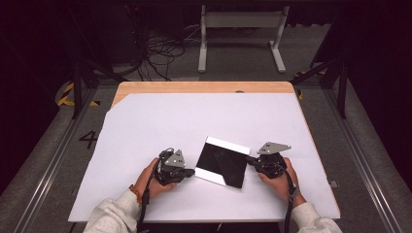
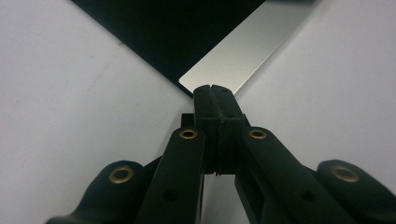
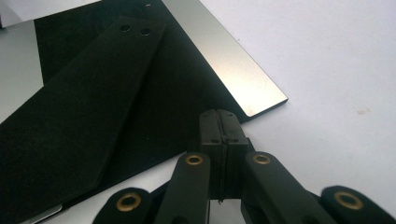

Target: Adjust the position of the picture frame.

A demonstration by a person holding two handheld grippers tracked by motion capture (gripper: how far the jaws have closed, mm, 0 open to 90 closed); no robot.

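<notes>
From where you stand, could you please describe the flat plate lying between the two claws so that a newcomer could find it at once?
On the wooden table, a large white sheet covers nearly the whole top. Near its front edge, between the left claw and the right claw, lies the square plate, turned at a slant. It is the one dark thing on the sheet: black, with a silvery strip along two opposite edges.

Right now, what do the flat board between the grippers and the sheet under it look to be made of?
Board: a rigid thin panel, matt black face, perhaps felt or foam; its silvery edge strips have a brushed, metal-like sheen. White sheet: matt, looks like paper or thin plastic, with one clipped corner, lying on a wooden tabletop.
</notes>
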